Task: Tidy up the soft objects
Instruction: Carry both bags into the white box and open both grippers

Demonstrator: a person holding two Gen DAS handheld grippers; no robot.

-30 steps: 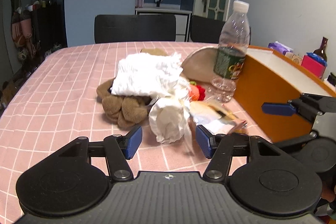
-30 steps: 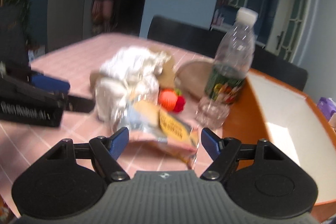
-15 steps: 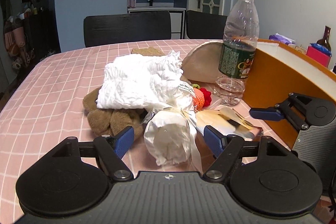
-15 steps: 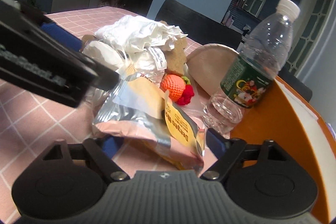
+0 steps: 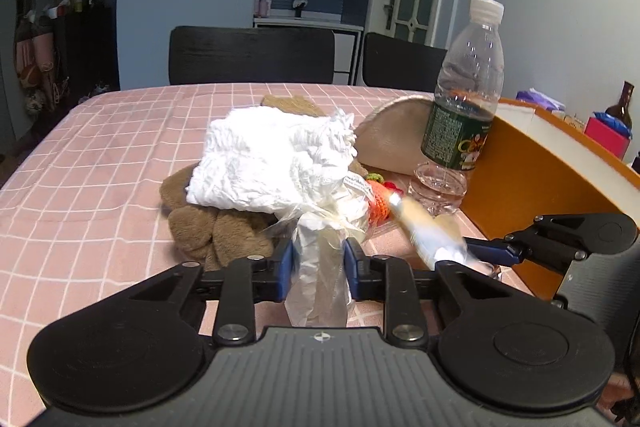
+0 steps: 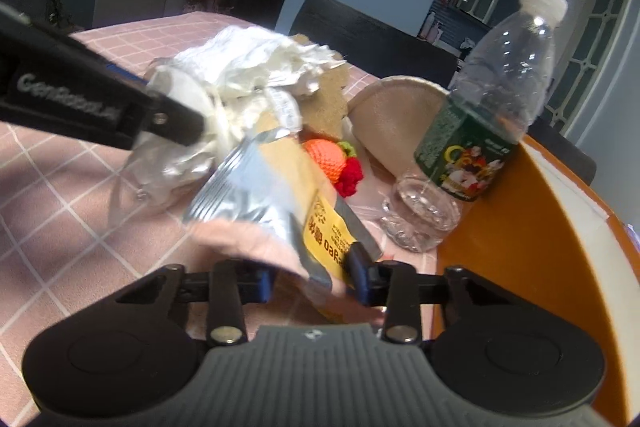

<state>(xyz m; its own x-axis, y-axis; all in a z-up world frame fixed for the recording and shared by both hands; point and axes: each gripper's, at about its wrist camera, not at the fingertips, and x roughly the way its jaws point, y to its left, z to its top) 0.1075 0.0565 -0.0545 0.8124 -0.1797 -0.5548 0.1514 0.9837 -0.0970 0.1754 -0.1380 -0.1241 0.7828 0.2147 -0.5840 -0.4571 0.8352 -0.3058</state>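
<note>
— What takes up the most room here?

— The table (image 5: 100, 163) under its pink checked cloth, then the orange box (image 5: 532, 187) standing at its right edge with its white inside showing.

— And the soft things?

— Heaped near the middle of the table. A crumpled white cloth (image 5: 272, 159) lies on top of a brown plush toy (image 5: 216, 231); a beige pouch (image 5: 392, 139) sits behind, just beside a clear water bottle (image 5: 464, 115) that stands upright against the box's wall. A small orange and red crocheted toy (image 6: 332, 163) rests between the heap and the bottle.

— What is the left gripper (image 5: 318, 267) doing?

— Its jaws have just been closing, and they now pinch a white bundle wrapped in clear plastic (image 5: 320, 267) at the front of the heap.

— The right gripper (image 6: 308, 281)?

— Its jaws have just been closing too, and they clamp the near end of a silver and yellow snack packet (image 6: 276, 187) (blurred in the left view). The packet slants up off the table, just beside the crocheted toy.
</note>
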